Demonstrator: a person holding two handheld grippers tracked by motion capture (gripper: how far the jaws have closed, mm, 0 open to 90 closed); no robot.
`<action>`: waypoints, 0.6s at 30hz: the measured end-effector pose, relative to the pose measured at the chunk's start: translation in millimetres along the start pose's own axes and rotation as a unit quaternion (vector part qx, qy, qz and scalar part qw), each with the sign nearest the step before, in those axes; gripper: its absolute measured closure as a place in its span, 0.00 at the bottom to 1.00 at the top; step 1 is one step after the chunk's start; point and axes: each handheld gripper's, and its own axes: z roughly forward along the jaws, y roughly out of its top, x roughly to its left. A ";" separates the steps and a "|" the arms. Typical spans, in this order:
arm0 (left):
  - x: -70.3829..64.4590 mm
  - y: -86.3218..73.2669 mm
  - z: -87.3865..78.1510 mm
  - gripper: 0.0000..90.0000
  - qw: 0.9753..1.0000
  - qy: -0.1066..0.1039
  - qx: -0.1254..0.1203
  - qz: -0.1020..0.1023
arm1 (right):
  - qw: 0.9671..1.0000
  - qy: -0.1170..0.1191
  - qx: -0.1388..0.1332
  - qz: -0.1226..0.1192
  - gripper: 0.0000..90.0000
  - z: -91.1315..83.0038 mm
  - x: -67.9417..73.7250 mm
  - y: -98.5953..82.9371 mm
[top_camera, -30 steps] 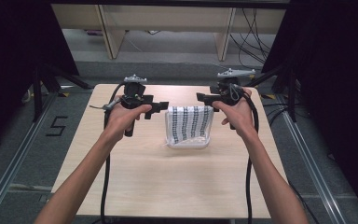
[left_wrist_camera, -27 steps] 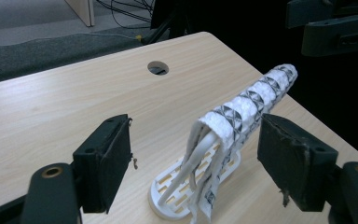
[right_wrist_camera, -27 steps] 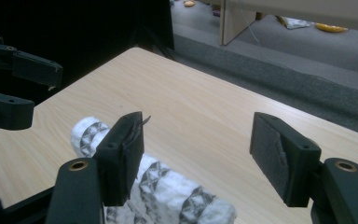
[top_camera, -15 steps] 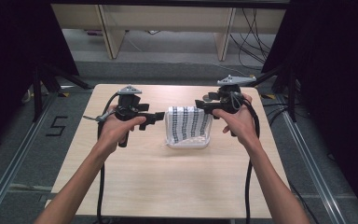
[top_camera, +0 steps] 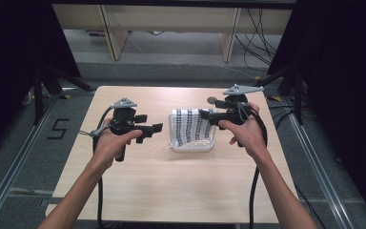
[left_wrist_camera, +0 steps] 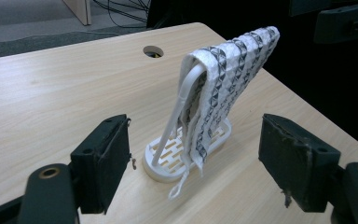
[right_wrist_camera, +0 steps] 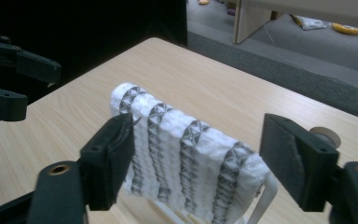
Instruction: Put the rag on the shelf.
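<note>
On table centre, patterned cloth [top_camera: 193,128] draped over white rack [left_wrist_camera: 186,154], ungrasped; left gripper [top_camera: 156,129], right gripper [right_wrist_camera: 200,158] jaws apart, flanking; grab pending.

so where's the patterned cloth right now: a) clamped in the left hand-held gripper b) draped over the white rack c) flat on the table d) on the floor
b: the patterned cloth hangs over the top bar of the white rack, which stands on the table; the jaws of both hand-held grippers stand open and apart from it.
</note>
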 end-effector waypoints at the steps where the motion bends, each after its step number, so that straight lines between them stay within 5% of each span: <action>1: 0.1 -1.7 -0.6 0.27 1.000 -0.001 0.000 0.001 | 1.000 0.000 0.000 0.000 0.27 0.0 0.0 0.0; 18: -5.6 -22.0 -7.3 0.27 1.000 -0.013 0.004 0.004 | 1.000 -0.003 -0.014 -0.028 0.26 -21.5 11.2 -13.3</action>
